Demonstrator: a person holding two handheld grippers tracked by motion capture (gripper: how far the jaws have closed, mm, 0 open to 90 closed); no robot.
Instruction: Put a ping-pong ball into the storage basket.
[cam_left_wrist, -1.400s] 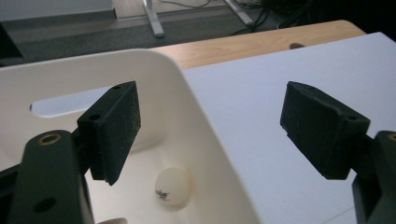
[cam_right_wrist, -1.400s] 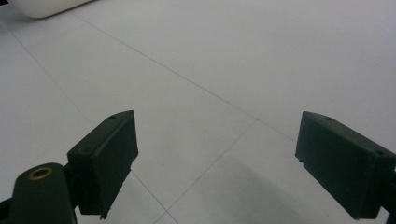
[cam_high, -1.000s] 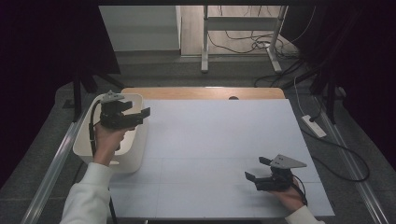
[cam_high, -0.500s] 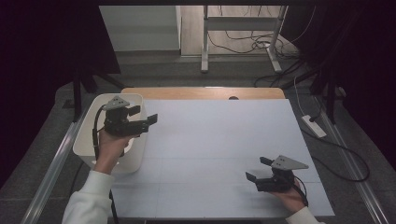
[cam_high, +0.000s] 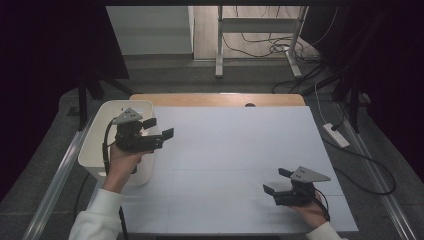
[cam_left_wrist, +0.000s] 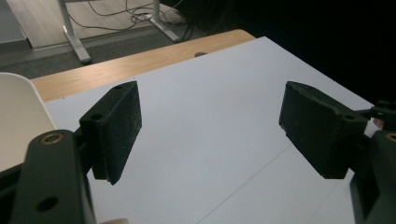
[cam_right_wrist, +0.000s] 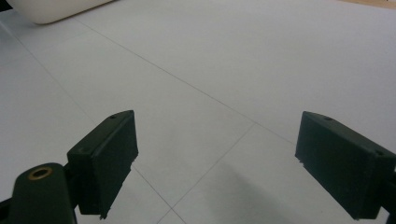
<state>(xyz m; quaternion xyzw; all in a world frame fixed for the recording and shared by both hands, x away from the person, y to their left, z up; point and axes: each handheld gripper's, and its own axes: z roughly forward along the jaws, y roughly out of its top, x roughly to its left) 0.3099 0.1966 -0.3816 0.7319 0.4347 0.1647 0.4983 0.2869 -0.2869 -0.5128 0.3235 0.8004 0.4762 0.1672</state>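
Nearest the camera in the high view, the right gripper rests low at the near right corner of the white table, held in the person's right hand, its jaws spread wide with nothing between them. Its own view looks across bare white tabletop between the two black pads, with the rounded edge of the white bin far off ahead and to its left. Farther back, the left gripper is held above the table's left edge in the left hand, a white sleeve behind it; its jaws also stand wide apart and empty. The white bin sits directly beneath and behind this gripper, hanging off the table's left side. Beyond the left gripper's pads lies the wooden table edge, then a metal stand and loose cables on the floor.
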